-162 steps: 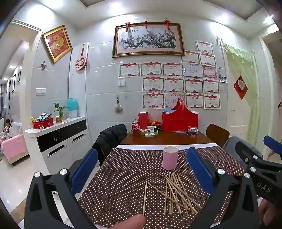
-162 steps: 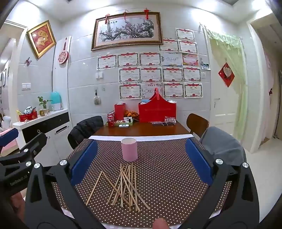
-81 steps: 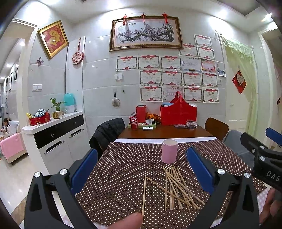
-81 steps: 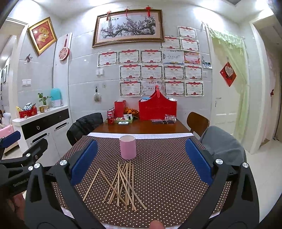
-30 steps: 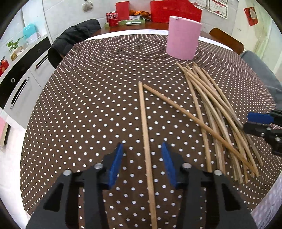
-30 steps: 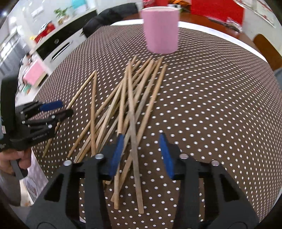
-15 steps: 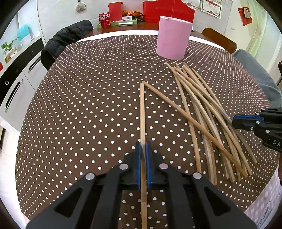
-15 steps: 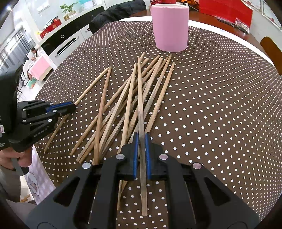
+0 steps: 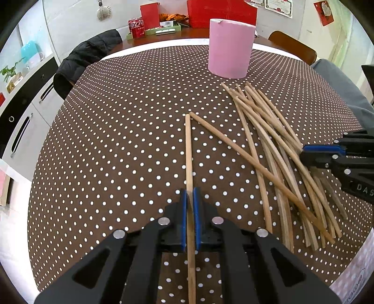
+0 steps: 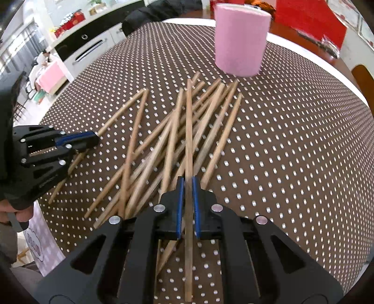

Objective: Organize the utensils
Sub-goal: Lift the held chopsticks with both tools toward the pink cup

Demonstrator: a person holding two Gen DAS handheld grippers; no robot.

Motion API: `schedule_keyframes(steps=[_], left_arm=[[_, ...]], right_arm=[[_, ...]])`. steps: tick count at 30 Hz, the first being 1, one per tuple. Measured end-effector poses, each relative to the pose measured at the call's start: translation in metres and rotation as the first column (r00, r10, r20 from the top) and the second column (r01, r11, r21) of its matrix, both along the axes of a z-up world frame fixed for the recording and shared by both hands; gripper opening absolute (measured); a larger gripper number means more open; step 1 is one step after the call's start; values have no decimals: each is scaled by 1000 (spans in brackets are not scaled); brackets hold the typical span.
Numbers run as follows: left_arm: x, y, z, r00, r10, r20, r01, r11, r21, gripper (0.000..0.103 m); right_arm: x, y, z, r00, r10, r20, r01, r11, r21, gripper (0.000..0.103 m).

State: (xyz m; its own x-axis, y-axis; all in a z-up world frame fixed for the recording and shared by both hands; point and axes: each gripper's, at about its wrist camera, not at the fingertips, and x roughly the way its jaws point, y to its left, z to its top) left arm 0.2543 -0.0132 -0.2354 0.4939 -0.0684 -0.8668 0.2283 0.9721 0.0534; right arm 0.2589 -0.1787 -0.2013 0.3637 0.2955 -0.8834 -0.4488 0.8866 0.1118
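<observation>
Several wooden chopsticks (image 9: 275,152) lie fanned out on a brown dotted tablecloth (image 9: 116,140), in front of an upright pink cup (image 9: 230,45). My left gripper (image 9: 190,201) is shut on a single chopstick (image 9: 188,149) that lies apart at the left of the pile. In the right wrist view, my right gripper (image 10: 187,187) is shut on one chopstick (image 10: 188,126) running over the top of the pile (image 10: 163,145), pointing toward the pink cup (image 10: 240,39). Each gripper shows in the other's view: the right gripper (image 9: 313,152) at the pile's right, the left gripper (image 10: 88,138) at its left.
A black jacket hangs on a chair (image 9: 88,58) at the table's far left. A red box (image 9: 219,9), a soda can (image 9: 136,27) and a tray sit on the bare wood beyond the cloth. A grey cloth (image 9: 343,88) lies at the right edge. A hand (image 10: 21,215) holds the left gripper.
Both grippers came down from a level view to the table and shut, each on one chopstick. In the last half second the right one shifted a little with its chopstick.
</observation>
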Motion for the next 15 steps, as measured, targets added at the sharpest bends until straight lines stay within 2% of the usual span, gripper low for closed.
schedule_keyframes(steps=[4,10,15], left_arm=[[-2,0,0,1000,-14,18,14,1000,4,6],[-8,13,2,1000,2,26,0,997,-78,5],[-18,21,26,993,25,111,-4,983,-185,5]], right_arm=[[1,6,-1,1000,4,10,-4,1000,-15,6],[-5,-22,12,997,-66,36,60,987,151,6],[-10,-44,31,984,-143,101,106,945,310,6]])
